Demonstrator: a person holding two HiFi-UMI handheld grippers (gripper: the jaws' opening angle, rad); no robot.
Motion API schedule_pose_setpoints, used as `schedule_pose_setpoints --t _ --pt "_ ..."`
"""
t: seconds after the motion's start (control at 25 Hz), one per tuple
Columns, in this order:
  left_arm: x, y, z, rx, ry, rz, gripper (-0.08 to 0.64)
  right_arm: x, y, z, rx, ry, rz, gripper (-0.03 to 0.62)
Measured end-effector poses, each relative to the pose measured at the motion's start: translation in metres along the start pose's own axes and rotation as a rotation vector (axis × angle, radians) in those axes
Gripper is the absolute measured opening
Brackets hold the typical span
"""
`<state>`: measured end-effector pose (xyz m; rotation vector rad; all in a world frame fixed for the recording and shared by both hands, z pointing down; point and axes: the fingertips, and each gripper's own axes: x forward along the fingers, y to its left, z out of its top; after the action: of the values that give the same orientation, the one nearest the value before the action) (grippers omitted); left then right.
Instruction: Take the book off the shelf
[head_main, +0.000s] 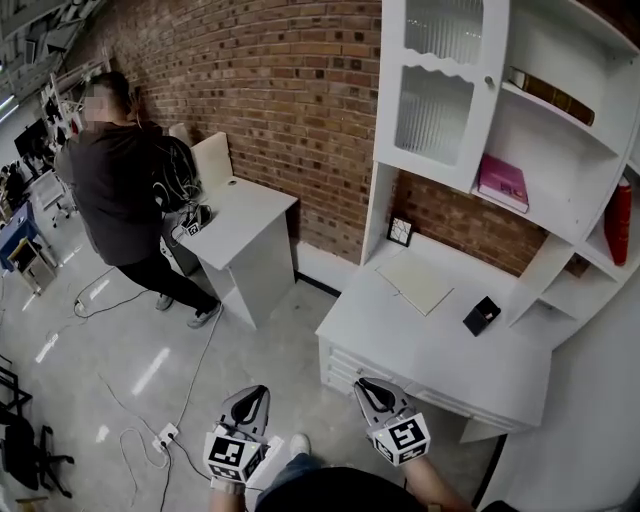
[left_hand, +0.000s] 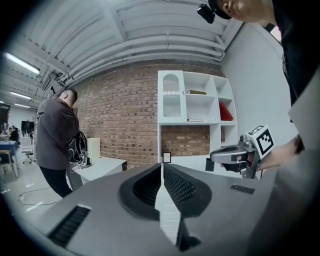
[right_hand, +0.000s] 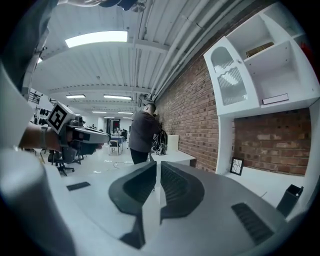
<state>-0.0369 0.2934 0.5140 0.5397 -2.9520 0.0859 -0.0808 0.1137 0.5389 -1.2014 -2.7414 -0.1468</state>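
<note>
A pink book (head_main: 503, 182) lies flat on the middle shelf of the white shelf unit (head_main: 560, 215). A brown book (head_main: 550, 95) lies on the shelf above, and a red book (head_main: 618, 222) stands at the far right. My left gripper (head_main: 257, 393) and right gripper (head_main: 366, 386) hover low in the head view, well short of the desk, both shut and empty. In the left gripper view the jaws (left_hand: 162, 167) are pressed together and point at the shelf unit (left_hand: 195, 107). The right gripper's jaws (right_hand: 157, 167) are also shut, with the pink book (right_hand: 275, 99) up to the right.
The white desk (head_main: 500, 375) under the shelves holds a notepad (head_main: 415, 282), a small black object (head_main: 482, 315) and a small framed picture (head_main: 400, 231). A person (head_main: 120, 190) stands at a second white desk (head_main: 240, 215) to the left. Cables and a power strip (head_main: 165, 437) lie on the floor.
</note>
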Motion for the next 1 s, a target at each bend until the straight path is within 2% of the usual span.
schedule_pose_setpoints --t 0.28,0.52,0.8,1.0 --pt "0.065 0.072 -0.001 0.006 0.006 -0.092 0.009 0.076 -0.025 0.011 -0.014 0.028 -0.098 0.034" --pt "0.115 0.113 0.0 0.008 -0.003 -0.194 0.009 0.115 -0.045 0.019 -0.01 0.047 -0.211 0.035" --pt "0.166 0.128 0.009 0.03 -0.021 -0.326 0.009 0.12 -0.073 0.025 -0.009 0.079 -0.378 0.035" --pt "0.204 0.107 0.023 0.052 -0.044 -0.445 0.009 0.095 -0.102 0.034 -0.009 0.094 -0.52 0.035"
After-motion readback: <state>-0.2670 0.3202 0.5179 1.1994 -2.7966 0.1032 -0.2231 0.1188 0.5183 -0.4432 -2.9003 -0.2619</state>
